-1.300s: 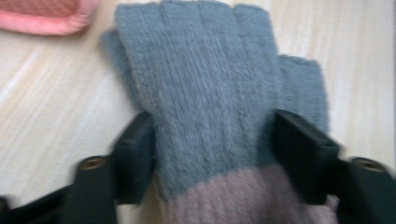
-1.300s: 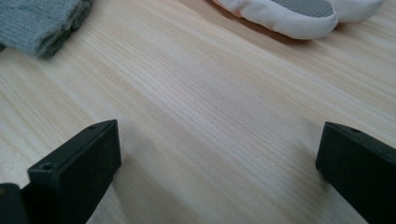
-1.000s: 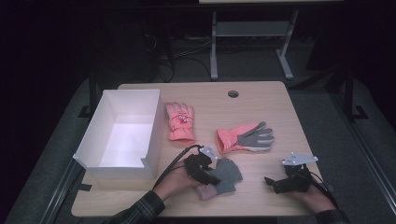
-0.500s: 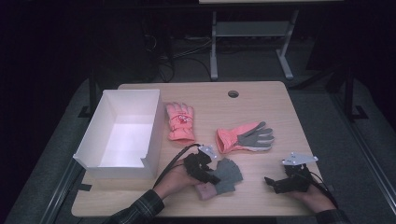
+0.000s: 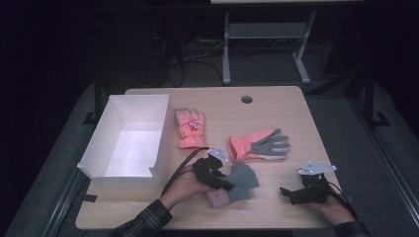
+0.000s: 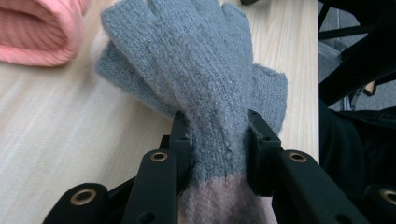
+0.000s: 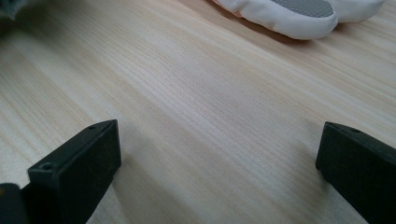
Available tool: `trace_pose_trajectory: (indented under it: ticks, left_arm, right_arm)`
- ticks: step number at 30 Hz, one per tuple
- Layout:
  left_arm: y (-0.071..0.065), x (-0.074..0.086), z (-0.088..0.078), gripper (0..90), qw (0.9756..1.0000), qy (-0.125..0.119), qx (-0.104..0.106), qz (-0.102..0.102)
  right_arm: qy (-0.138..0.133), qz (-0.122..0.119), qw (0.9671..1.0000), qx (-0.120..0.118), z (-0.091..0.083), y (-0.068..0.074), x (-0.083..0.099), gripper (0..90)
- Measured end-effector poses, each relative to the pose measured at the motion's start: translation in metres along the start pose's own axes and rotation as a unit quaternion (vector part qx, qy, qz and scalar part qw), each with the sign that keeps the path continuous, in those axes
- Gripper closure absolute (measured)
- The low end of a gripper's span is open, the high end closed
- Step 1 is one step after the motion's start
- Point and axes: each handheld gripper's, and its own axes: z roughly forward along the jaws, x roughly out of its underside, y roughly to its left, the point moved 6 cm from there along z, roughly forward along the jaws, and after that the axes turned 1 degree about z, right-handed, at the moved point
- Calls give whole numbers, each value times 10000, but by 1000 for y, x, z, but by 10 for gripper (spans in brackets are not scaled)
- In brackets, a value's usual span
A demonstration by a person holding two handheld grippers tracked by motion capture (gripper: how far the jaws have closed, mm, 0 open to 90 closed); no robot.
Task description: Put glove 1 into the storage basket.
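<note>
while the left gripper (image 6: 218,140) pinches the grey glove (image 6: 205,79) (apparently flat), right gripper (image 7: 217,154) gapes.

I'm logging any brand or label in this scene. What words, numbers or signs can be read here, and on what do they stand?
No readable text anywhere.
Pink glove: a small red-and-white motif on its back, too small and blurred to read.
Grey knit glove, pink-and-grey glove, white box, table: no lettering visible.

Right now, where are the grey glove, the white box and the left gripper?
Grey glove (image 6: 205,70): left gripper view, knitted palm.
White box (image 5: 94,148): high view, left wall.
Left gripper (image 6: 217,135): left gripper view, between the jaws, shut on the glove's wrist.
</note>
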Motion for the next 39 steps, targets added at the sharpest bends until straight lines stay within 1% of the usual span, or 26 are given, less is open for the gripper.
trace_pose_trajectory:
  ticks: [1, 5, 9, 12, 13, 15, 18, 19, 20, 23, 25, 26, 29, 30, 31, 32, 33, 35, 37, 39]
  left_arm:
    - [0, -1, -2, 683, 10000, 21, -5, 1]
    - [2, -6, -13, 684, 9999, -105, -81, -77]
    - [3, -12, -24, 684, 9996, -154, -178, -163]
    - [4, -16, -29, 683, 9993, -214, -251, -156]
    - [4, -17, -31, 683, 9994, -184, -260, -143]
    - [3, -20, -35, 683, 9993, -209, -291, -128]
    - [2, -25, -41, 683, 9989, -262, -350, -148]
    - [1, -27, -44, 684, 9988, -301, -365, -116]
    - [0, -28, -47, 684, 9986, -339, -378, -146]
    - [-2, -32, -58, 684, 9981, -405, -446, -127]
    - [-2, -34, -64, 684, 9976, -459, -484, -183]
    - [-2, -35, -68, 684, 9974, -476, -505, -167]
    - [0, -38, -78, 684, 9965, -547, -585, -236]
    - [1, -40, -87, 684, 9957, -615, -648, -261]
    - [1, -40, -87, 684, 9957, -615, -648, -261]
    - [3, -41, -96, 684, 9949, -705, -674, -267]
    - [3, -41, -96, 684, 9949, -705, -674, -267]
    - [5, -42, -106, 684, 9938, -767, -750, -278]
    - [6, -43, -118, 684, 9923, -901, -791, -307]
    - [9, -43, -130, 685, 9905, -1004, -889, -305]
  right_arm:
    - [0, -3, 10000, 2, 0, 0, 0, 0]
    - [0, 1, 10000, -2, 0, 0, 0, 0]
    - [2, 0, 10000, -1, 0, 0, 0, 0]
    - [0, -1, 10000, -1, 0, 0, 0, 0]
    - [-2, -3, 10000, 0, 0, 0, 0, 0]
    - [-3, 1, 10000, 3, 0, 0, 0, 0]
    - [-5, 1, 10000, 1, 0, 0, 0, 0]
    - [-6, -1, 10000, 1, 0, 0, 0, 0]
    - [-6, -1, 10000, 1, 0, 0, 0, 0]
    - [9, 28, 10000, 0, 0, 0, 0, 0]
    - [16, 25, 10000, -4, 0, 0, 0, 0]
    - [8, 26, 10000, 1, 0, 0, 0, 0]
    - [7, 28, 10000, 0, 0, 0, 0, 0]
    - [8, 27, 10000, 0, 0, 0, 0, 0]
    - [8, 27, 10000, 0, 0, 0, 0, 0]
    - [6, 28, 10000, -1, 0, 0, 0, 0]
    - [6, 28, 10000, -1, 0, 0, 0, 0]
    - [-7, 2, 10000, 8, 0, 0, 0, 0]
    - [-9, 2, 10000, 0, 0, 0, 0, 0]
    - [-7, 5, 10000, 1, 0, 0, 0, 0]
